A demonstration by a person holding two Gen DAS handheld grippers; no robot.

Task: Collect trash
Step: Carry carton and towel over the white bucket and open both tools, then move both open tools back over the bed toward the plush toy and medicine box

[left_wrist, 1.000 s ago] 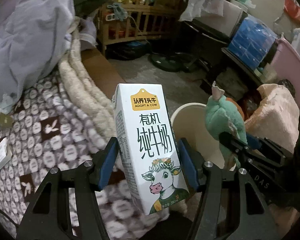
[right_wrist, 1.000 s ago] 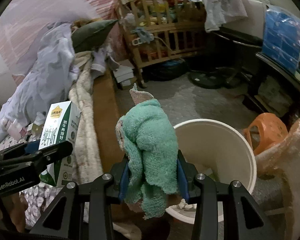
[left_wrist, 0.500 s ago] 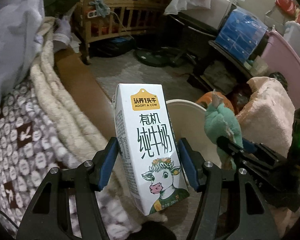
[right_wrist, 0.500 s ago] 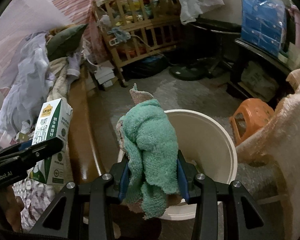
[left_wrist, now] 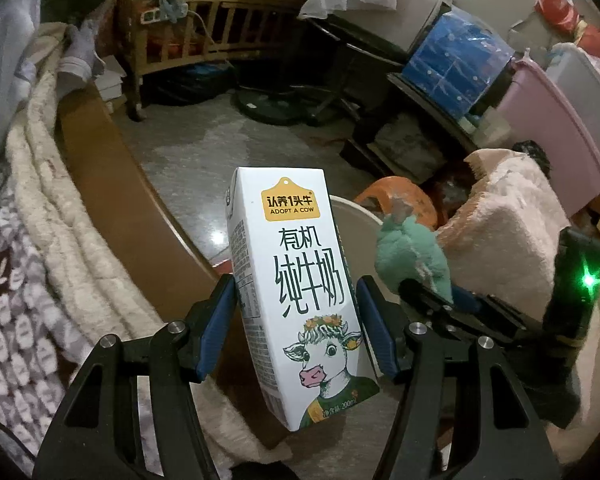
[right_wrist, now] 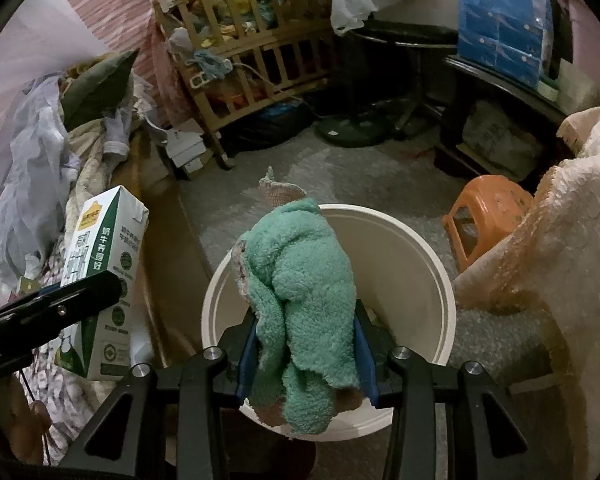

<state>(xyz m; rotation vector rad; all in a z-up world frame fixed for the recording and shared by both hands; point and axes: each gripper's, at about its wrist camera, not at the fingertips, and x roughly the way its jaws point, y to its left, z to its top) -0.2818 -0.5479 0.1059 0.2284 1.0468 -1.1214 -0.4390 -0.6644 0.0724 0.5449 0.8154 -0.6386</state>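
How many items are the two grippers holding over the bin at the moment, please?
2: a milk carton clamped in the left gripper, and a green cloth clamped in the right gripper, above the white bin.

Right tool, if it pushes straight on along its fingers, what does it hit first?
Most likely the inside of the white bin: the right tool, shut on the green cloth, points down into its open mouth. Depth is unclear, so wall or bottom I cannot tell.
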